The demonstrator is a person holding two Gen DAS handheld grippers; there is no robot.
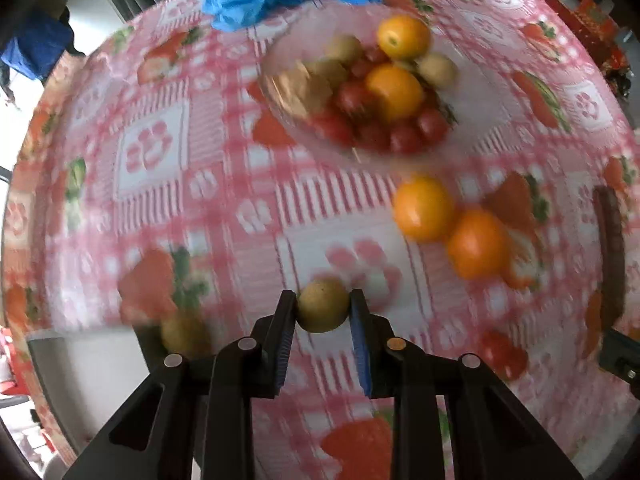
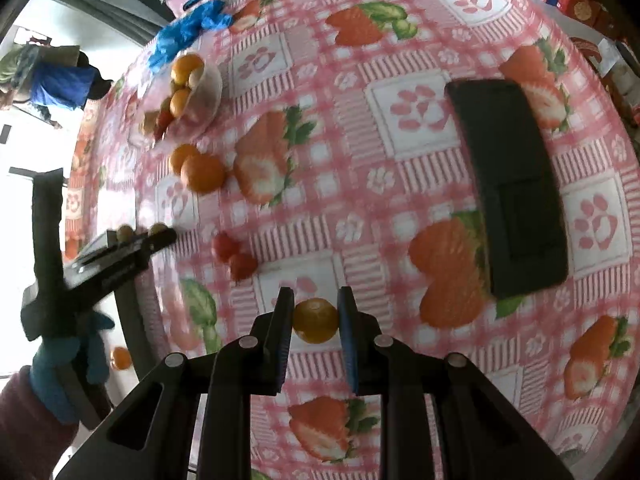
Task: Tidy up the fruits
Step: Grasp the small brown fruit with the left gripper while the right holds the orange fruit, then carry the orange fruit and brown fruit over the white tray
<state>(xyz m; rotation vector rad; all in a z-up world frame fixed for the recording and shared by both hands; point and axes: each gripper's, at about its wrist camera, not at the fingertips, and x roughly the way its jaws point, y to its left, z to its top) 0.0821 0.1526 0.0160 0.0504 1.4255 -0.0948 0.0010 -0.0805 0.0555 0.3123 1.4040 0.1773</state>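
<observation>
the left gripper (image 1: 323, 312) had its jaws clamped on a green fruit (image 1: 323, 310) just above the worktop (image 1: 160, 208) (view blurred). the right gripper (image 2: 316, 320) gripped a small orange (image 2: 315, 321). two oranges (image 1: 448, 226) lay touching near the bowl (image 1: 280, 92) w/ mixed fruit.

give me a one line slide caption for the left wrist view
Left gripper shut on a small yellow-green fruit above the strawberry-print tablecloth, glass fruit bowl beyond.
</observation>
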